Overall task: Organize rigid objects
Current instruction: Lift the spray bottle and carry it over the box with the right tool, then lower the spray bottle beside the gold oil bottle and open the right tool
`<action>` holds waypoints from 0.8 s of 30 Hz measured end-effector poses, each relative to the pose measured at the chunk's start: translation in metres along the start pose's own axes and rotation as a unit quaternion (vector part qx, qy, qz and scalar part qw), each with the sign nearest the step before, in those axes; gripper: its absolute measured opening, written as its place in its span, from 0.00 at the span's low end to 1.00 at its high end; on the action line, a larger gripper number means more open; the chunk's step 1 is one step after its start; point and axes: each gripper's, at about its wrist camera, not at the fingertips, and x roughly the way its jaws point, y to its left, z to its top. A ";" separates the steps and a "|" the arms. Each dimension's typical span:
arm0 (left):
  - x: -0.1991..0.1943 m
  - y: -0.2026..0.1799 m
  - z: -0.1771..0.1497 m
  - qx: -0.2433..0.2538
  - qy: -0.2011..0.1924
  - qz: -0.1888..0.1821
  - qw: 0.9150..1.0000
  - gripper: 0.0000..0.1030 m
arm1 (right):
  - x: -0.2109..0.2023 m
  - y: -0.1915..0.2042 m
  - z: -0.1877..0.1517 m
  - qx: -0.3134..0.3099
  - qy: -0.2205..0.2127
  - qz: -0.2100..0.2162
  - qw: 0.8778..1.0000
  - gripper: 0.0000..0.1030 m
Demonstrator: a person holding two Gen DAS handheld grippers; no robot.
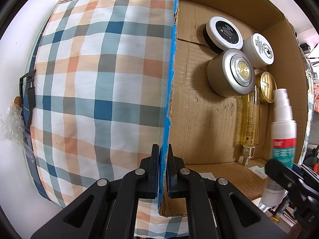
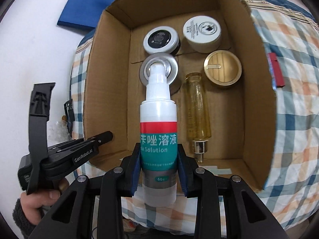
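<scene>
The right gripper [image 2: 159, 171] is clamped on the lower body of the white plastic spray bottle with a red-and-teal label [image 2: 158, 139], blue pads bearing on both sides of the label. The bottle hangs nozzle-forward above the open brown cardboard box [image 2: 257, 91], over its near-left floor area. Judged by its size and material, the bottle is light and rigid; its smooth label may slip, so the grip belongs on the cylindrical body, never on the narrow pump head.

Inside the box lie a silver-lidded round jar [image 1: 231, 73], a black-topped white jar [image 2: 160, 40], a cream jar [image 2: 202, 32], a gold-lidded jar [image 2: 222, 67] and an amber glass bottle [image 2: 197, 115] on its side.

The left gripper [image 1: 163, 171] is closed on the blue-taped box wall [image 1: 169, 91], steadying it on the checked cloth [image 1: 99, 79].
</scene>
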 end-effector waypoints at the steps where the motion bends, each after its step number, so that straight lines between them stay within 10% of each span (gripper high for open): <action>1: 0.000 0.000 0.000 0.001 0.000 0.000 1.000 0.04 | 0.003 0.000 0.001 0.002 0.003 0.001 1.000 0.34; 24: 0.000 0.000 0.001 0.002 0.001 0.002 1.000 0.04 | 0.053 0.004 0.020 0.009 0.034 -0.030 0.999 0.34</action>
